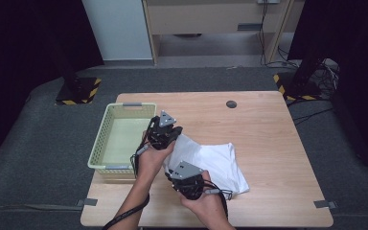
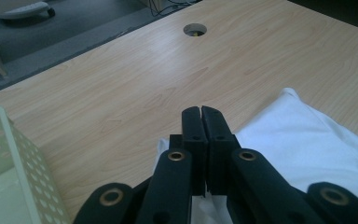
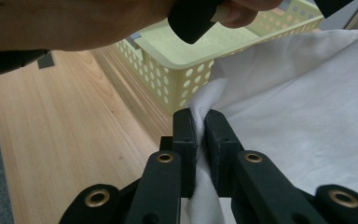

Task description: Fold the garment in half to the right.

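White cloth (image 1: pixel 215 163) lying rumpled on the near half of the wooden table (image 1: pixel 268 139), just right of the yellow perforated basket (image 1: pixel 120 136), near left corner lifted off the wood. Pinched at that near edge by the right gripper (image 1: pixel 175 171), a fold of white fabric squeezed between the two black jaws, seen plainly in the right gripper view (image 3: pixel 200 135), cloth (image 3: pixel 303 102) spreading away up and to the right there. Gripped at its far left part by the left gripper (image 1: pixel 172 139), jaws pressed together with almost no gap in the left gripper view (image 2: pixel 200 126), white fabric (image 2: pixel 307 149) showing beneath and to the right of them; thin layer caught between the pads likely, though hard to tell from that angle. Both grippers close together above the cloth's left side, left one farther from the person and beside the basket's right wall, right one nearer the table's front edge. Forearms entering from the bottom of the high view, left hand (image 1: pixel 151 160) between basket and cloth, right hand (image 1: pixel 206 199) over the near edge. Basket (image 3: pixel 186 65) just behind the cloth in the right gripper view, rim close to the fabric. Round cable hole (image 1: pixel 231 104) in the table farther back, well apart from the cloth, seen too in the left gripper view (image 2: pixel 195 30). Grey floor (image 1: pixel 38 158) around the table
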A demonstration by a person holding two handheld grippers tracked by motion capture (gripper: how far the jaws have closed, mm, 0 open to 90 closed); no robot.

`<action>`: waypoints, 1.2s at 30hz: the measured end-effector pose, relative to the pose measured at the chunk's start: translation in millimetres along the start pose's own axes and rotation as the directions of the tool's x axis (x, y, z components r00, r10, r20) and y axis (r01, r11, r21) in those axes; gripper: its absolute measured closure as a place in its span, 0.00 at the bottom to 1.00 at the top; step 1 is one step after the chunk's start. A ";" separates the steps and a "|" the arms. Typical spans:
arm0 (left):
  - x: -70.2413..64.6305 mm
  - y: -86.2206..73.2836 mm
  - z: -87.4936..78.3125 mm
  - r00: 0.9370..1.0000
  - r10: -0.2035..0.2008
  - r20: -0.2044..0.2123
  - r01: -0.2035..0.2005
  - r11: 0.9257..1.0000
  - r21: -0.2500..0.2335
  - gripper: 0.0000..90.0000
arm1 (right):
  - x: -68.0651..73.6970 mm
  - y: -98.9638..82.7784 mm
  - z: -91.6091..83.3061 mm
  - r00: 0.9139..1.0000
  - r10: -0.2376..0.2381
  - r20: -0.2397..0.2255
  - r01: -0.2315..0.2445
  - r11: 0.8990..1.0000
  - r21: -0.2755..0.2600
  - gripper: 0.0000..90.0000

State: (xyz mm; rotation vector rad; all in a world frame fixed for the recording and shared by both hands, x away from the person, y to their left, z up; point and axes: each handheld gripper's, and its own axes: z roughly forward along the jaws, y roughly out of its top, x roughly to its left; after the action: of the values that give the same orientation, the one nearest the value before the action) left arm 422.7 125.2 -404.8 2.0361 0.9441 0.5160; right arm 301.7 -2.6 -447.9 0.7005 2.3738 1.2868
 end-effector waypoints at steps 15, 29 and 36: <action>-0.6 5.1 -5.3 1.000 -0.025 -0.007 0.025 1.000 -0.005 0.99 | -1.0 6.2 -7.4 1.000 0.002 -0.018 -0.002 1.000 -0.013 0.94; -32.3 31.9 21.5 0.999 -0.009 0.035 0.008 1.000 0.023 0.99 | -28.6 -5.2 -44.1 0.999 0.044 0.003 -0.044 0.999 -0.015 0.93; -40.5 38.4 29.8 0.999 -0.002 0.049 0.001 1.000 0.027 0.99 | -37.5 -11.5 -50.5 0.997 0.071 0.004 -0.071 0.997 -0.015 0.94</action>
State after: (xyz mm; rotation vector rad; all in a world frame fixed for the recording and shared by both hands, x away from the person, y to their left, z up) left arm 432.7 64.0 -392.1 2.0626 0.9277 0.4530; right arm 303.2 -63.5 -428.6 0.7888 2.3527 1.3290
